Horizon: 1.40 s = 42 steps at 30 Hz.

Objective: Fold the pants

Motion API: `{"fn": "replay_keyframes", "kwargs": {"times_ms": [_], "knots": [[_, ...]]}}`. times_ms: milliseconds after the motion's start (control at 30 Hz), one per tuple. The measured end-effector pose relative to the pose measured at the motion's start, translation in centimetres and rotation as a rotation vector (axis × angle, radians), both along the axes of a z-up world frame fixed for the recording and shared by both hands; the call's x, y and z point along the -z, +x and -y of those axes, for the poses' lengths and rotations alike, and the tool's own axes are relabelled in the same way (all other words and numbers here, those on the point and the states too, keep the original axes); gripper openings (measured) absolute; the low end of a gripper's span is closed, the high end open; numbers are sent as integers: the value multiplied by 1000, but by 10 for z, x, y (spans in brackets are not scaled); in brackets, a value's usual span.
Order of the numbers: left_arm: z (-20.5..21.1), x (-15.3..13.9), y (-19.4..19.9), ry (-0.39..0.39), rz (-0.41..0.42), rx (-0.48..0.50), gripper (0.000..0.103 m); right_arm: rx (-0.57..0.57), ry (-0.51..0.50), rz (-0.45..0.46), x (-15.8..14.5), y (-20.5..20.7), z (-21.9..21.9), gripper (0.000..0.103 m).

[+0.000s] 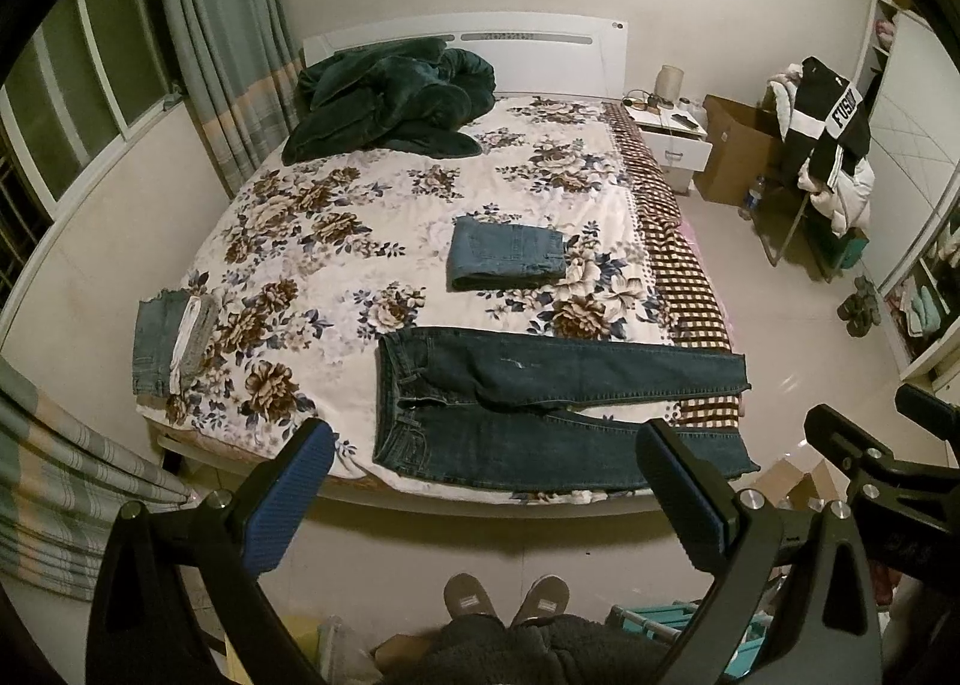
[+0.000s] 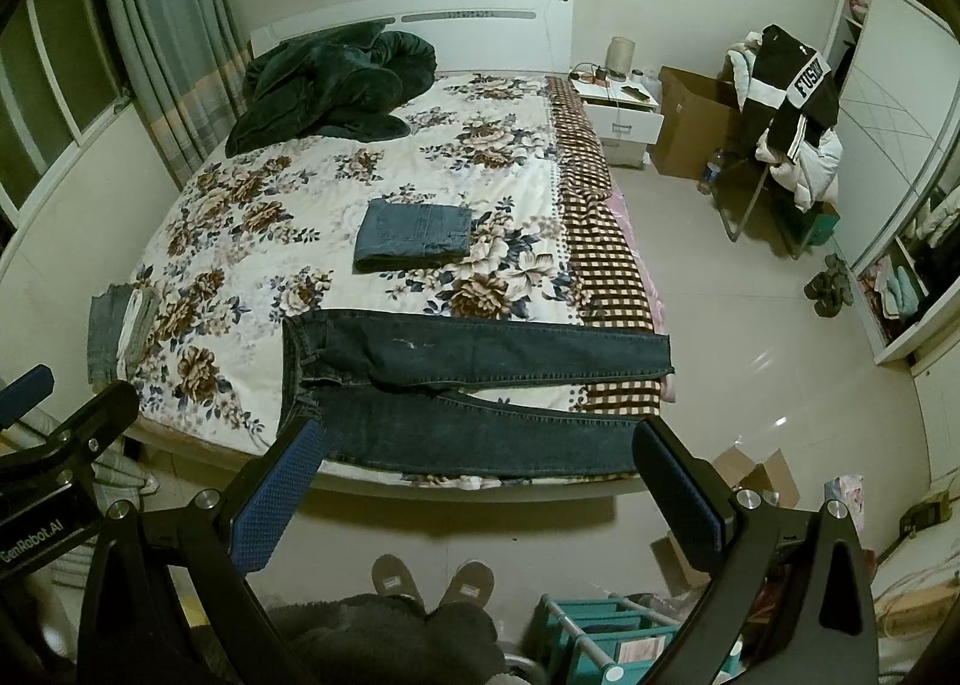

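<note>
Dark blue jeans [image 1: 540, 385] lie spread flat along the near edge of the bed [image 1: 360, 241], waist to the left, legs to the right; they also show in the right wrist view [image 2: 480, 367]. A folded lighter pair of jeans [image 1: 509, 253] sits mid-bed, also in the right wrist view [image 2: 413, 235]. My left gripper [image 1: 486, 445] is open and empty, held above the floor before the bed edge. My right gripper [image 2: 480, 445] is open and empty at the same height; its body shows at the right in the left wrist view [image 1: 888, 445].
A small stack of folded clothes [image 1: 171, 343] lies at the bed's left edge. A dark green blanket [image 1: 390, 103] is heaped by the headboard. A nightstand [image 1: 666, 139], cardboard box [image 1: 738, 145] and clothes-draped chair [image 1: 822, 145] stand right. My slippered feet [image 1: 507, 601] are below.
</note>
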<state>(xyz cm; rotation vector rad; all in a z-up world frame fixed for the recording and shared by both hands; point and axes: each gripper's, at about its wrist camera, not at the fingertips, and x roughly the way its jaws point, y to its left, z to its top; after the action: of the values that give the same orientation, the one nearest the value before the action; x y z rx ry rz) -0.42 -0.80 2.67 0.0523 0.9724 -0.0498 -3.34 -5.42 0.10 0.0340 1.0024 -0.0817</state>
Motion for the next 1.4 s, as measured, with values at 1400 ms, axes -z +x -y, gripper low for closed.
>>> {"fn": "replay_keyframes", "kwargs": {"times_ms": [1400], "knots": [[-10, 22, 13, -3, -20, -52, 103, -18, 46, -21, 8, -6, -11, 103]]}}
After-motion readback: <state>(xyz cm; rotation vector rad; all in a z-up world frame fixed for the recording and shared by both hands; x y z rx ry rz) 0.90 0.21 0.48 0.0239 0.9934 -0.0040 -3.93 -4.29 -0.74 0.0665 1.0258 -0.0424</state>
